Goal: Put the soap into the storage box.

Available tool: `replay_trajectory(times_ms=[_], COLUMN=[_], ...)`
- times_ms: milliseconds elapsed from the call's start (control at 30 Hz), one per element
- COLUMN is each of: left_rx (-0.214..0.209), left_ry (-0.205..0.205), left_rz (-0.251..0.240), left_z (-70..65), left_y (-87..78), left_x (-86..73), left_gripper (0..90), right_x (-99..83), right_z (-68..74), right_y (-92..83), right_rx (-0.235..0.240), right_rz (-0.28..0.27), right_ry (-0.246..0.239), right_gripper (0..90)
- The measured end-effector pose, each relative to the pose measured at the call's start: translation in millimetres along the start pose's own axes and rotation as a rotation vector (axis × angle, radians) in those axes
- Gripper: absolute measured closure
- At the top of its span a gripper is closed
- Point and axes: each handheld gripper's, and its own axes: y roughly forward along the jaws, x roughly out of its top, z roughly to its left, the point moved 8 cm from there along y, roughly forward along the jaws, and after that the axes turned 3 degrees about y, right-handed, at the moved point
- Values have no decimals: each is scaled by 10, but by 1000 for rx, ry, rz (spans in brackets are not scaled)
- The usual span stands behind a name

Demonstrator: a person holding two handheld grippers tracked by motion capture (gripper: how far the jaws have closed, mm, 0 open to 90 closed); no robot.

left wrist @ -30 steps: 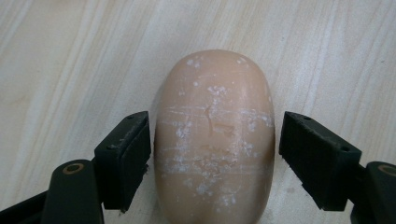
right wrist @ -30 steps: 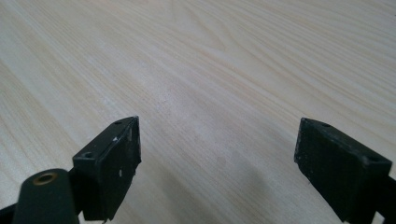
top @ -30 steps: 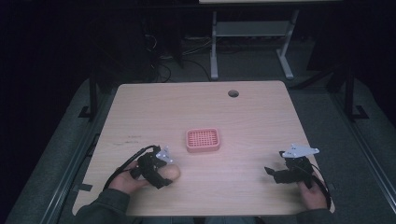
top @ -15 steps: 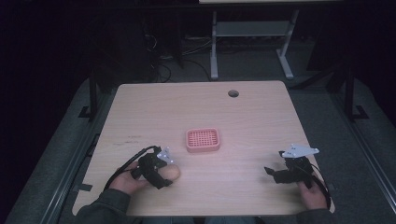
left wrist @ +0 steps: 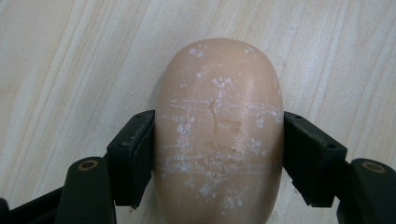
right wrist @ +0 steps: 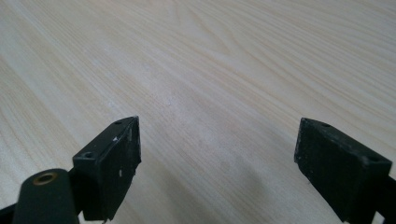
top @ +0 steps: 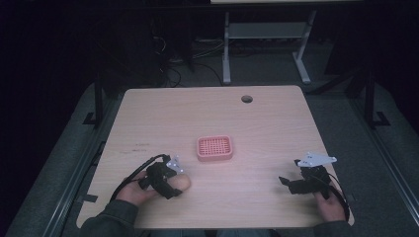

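Left gripper view, soap bar between both fingers

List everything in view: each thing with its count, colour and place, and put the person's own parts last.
Table: one, light wood grain, centre of the high view.
Cable hole: one, dark, far side of the table, right of centre.
Soap dish: one, pink with a grid top, middle of the table.
Soap bar: one, beige, flecked white, on the table between the left gripper's jaws.
Metal frame: one, grey, on the floor beyond the table.
Left gripper: one, black, near left of the table, jaws against the soap's sides.
Right gripper: one, black, near right, jaws apart over bare wood.
Hands: two, one on each gripper.
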Motion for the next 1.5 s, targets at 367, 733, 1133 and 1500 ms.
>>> replay_trajectory(times_ms=[367,733,1133,1500], left_rx=[7,4,11,10], left_ry=[1,2,-3,-15], left_rz=[-1,-1,-12,-27], left_z=[-6,-17,0,13], left_y=[0,-9,-46,-87], left_x=[10,13,12,19], left_gripper=[321,323,323,323], right_x=[3,5,19,19], right_z=[6,6,6,16], right_y=[0,1,-8,-3], right_rx=[1,2,2,-1], right_rz=[1,-2,-15,-11], right_ry=[1,3,-4,1], right_gripper=[142,142,141,141])
